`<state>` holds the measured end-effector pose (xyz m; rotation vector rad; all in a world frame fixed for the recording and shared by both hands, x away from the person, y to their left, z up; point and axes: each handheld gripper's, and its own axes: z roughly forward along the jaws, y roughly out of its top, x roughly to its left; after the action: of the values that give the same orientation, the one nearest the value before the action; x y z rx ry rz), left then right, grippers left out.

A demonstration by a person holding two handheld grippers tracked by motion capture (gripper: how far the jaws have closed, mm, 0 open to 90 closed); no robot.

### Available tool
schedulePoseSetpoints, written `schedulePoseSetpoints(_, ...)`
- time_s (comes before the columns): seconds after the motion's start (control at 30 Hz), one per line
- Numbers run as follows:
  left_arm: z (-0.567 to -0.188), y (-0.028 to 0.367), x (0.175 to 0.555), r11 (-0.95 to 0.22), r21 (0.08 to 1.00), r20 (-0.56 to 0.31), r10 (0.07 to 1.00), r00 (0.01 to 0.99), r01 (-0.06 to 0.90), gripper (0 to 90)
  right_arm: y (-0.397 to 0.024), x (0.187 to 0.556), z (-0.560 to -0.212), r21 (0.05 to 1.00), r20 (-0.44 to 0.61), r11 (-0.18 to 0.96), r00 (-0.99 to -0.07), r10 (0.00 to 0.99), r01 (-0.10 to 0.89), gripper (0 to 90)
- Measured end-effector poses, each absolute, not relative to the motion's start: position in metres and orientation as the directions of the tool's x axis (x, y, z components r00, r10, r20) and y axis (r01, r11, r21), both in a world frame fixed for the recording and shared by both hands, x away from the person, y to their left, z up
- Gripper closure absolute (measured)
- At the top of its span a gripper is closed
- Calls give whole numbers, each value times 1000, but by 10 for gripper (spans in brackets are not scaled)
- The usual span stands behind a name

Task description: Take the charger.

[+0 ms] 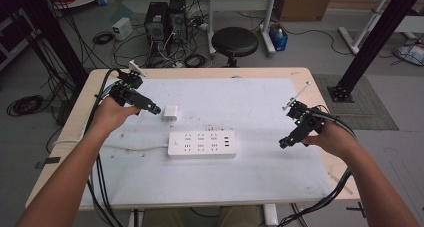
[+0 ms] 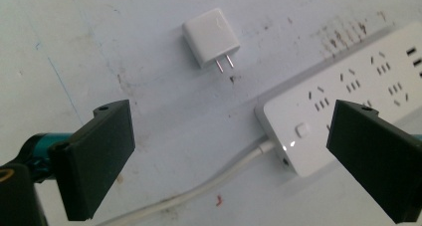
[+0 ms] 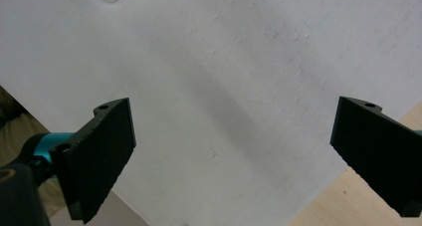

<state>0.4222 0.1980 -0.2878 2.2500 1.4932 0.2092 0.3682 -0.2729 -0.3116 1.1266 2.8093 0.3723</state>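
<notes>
A small white plug adapter (image 1: 171,113) lies on the white mat, its two metal prongs (image 2: 224,64) pointing toward the power strip. A white power strip (image 1: 202,144) with several sockets rests mid-table, and its cable (image 2: 199,191) runs off to the left. My left gripper (image 1: 152,108) hovers just left of the adapter, open, with the adapter (image 2: 210,38) ahead of its jaws and nothing between them. My right gripper (image 1: 283,143) hangs open over bare mat (image 3: 224,86) at the right, well apart from the strip (image 2: 348,96).
The white mat (image 1: 260,102) covers most of the wooden table (image 1: 90,87). Beyond the far edge stand a black stool (image 1: 235,41), computer towers (image 1: 165,19) and tangled cables. Black frame posts rise at both sides. Gripper cables hang over the left and right table edges.
</notes>
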Motion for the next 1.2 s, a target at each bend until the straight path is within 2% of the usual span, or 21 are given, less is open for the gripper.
schedulePoseSetpoints(0.23,-300,186,443,-245,403,-124,940,317,882,48,-270,371,-313,253,5,702,-726,688,666,33)
schedulePoseSetpoints(0.7,-325,174,478,-38,382,-87,993,77,924,48,-268,375,-314,254,9,703,-728,685,665,33)
schedulePoseSetpoints(0.87,-339,164,488,-7,353,-79,996,37,936,48,-268,375,-314,255,10,706,-732,681,661,33)
schedulePoseSetpoints(1.03,-351,156,495,-13,338,-45,999,30,941,48,-270,374,-313,257,10,709,-735,677,657,33)
schedulePoseSetpoints(1.2,-363,144,498,-7,334,-52,998,26,942,48,-272,374,-313,265,14,705,-734,679,658,33)
